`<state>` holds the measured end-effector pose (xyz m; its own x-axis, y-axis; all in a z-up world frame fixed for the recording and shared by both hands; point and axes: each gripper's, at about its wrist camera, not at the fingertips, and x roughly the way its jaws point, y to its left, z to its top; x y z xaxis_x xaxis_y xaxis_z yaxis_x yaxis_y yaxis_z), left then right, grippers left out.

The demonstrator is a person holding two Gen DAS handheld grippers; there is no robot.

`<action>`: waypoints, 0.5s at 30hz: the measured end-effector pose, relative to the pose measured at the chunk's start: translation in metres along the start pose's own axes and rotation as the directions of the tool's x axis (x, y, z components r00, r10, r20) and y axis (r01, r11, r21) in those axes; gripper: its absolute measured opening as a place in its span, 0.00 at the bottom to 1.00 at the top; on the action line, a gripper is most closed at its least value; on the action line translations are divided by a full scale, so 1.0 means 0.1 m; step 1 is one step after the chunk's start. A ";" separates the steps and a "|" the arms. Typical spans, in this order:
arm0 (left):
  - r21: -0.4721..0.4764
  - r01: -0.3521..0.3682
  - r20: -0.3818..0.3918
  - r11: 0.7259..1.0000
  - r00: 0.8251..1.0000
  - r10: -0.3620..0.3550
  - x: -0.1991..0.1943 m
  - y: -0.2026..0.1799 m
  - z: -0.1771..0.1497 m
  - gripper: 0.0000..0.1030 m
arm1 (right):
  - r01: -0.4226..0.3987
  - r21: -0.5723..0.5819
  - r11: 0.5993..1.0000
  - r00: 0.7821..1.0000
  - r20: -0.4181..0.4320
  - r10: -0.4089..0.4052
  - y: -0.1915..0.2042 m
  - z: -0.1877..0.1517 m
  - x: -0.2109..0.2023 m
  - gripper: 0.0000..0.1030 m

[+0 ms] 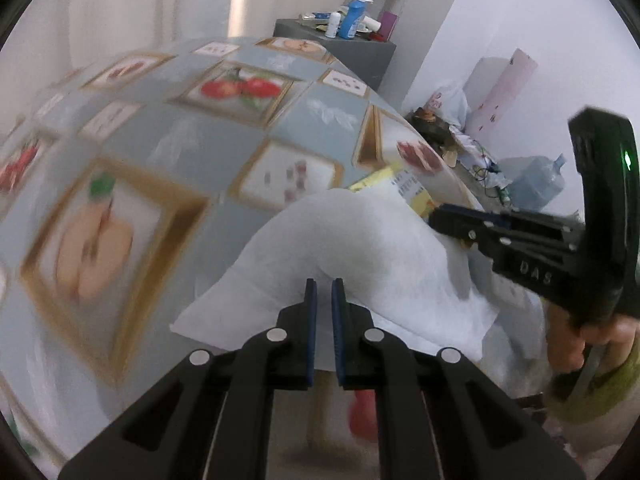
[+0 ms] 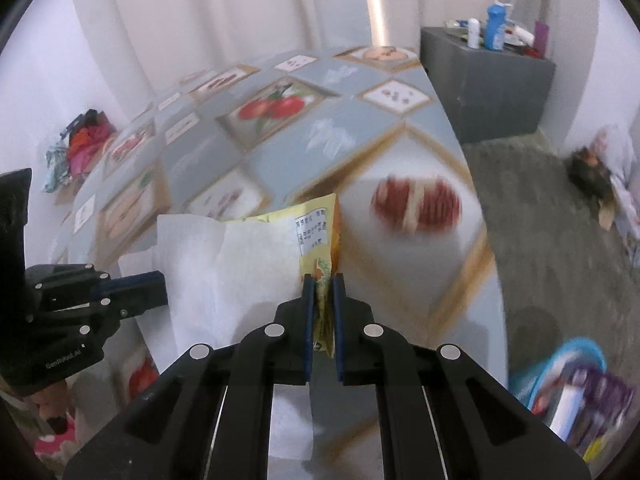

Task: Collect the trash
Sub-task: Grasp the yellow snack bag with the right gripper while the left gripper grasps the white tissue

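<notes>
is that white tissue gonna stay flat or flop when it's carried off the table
Likely floppy: the tissue humps and sags between the left hand-held gripper and the right hand-held gripper. Probably very light, since a thin pinch lifts it. It may tear if the two pull apart.

Matt white paper tissue (image 1: 360,248), glossy yellow plastic wrapper (image 2: 320,236), smooth tablecloth (image 1: 208,136).
</notes>
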<state>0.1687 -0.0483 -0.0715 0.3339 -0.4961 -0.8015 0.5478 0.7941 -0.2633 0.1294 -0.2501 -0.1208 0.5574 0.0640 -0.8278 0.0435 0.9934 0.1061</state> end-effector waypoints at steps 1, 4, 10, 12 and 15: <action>-0.012 -0.005 0.004 1.000 1.000 0.005 -0.06 -0.01 -0.11 0.07 | 0.008 0.010 1.000 1.000 0.001 -0.008 0.03 -0.07 -0.05 0.07; -0.029 -0.020 0.005 0.999 1.000 0.020 -0.20 -0.05 -0.33 0.07 | 0.046 0.048 0.998 0.999 0.011 -0.047 0.05 -0.26 -0.19 0.07; -0.052 -0.015 0.046 0.999 0.999 0.017 -0.48 -0.03 -0.46 0.09 | 0.102 0.209 0.973 0.993 0.040 -0.113 -0.21 -0.39 -0.37 0.08; -0.071 -0.007 0.050 0.997 0.999 0.010 -0.52 -0.02 -0.46 0.32 | 0.121 0.236 0.964 0.990 0.049 -0.136 -0.26 -0.43 -0.41 0.09; -0.064 0.027 0.060 0.998 0.998 -0.024 -0.49 -0.10 -0.43 0.45 | 0.125 0.250 0.960 0.989 0.040 -0.140 -0.28 -0.46 -0.40 0.11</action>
<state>0.1141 -0.0168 -0.0531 0.3662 -0.5347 -0.7616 0.5063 0.8011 -0.3191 0.0678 -0.2764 -0.1158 0.5783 -0.0791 -0.8120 0.3190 0.9380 0.1358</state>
